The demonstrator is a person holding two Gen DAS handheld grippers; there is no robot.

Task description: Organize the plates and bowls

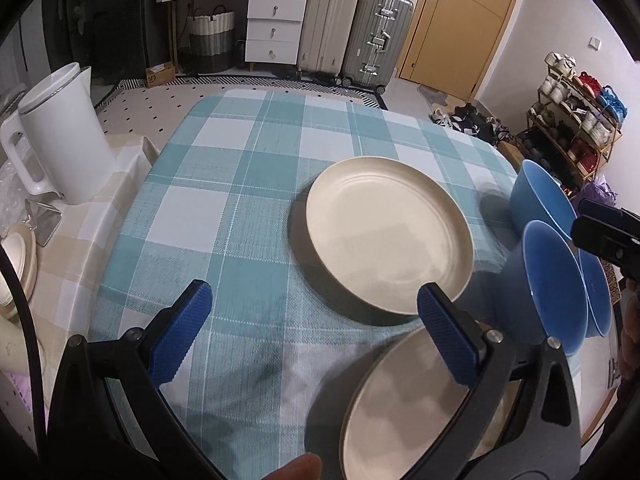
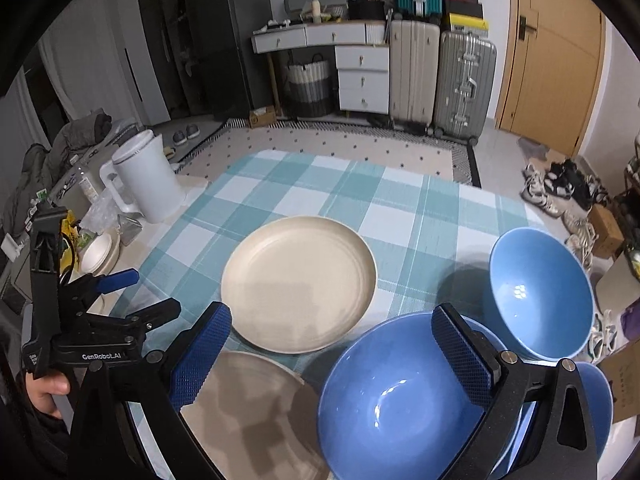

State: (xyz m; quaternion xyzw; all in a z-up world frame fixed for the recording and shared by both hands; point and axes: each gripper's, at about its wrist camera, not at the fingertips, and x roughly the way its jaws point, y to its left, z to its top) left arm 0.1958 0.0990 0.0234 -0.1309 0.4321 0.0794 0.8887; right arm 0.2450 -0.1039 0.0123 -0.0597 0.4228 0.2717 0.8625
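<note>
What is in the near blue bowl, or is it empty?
Empty. The right wrist view looks straight into the near blue bowl: a bare glossy inside with only light reflections. The right hand-held gripper hovers open above it.

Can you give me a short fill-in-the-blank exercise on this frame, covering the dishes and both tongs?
1. The two plates, far plate and near plate, are coloured ____.
2. The bowls, such as the near bowl, are coloured ____.
3. The left tongs and right tongs both stand ____, holding nothing.
4. The white kettle stands to the ____ of the checked cloth.

Missing words: cream; blue; open; left
</note>
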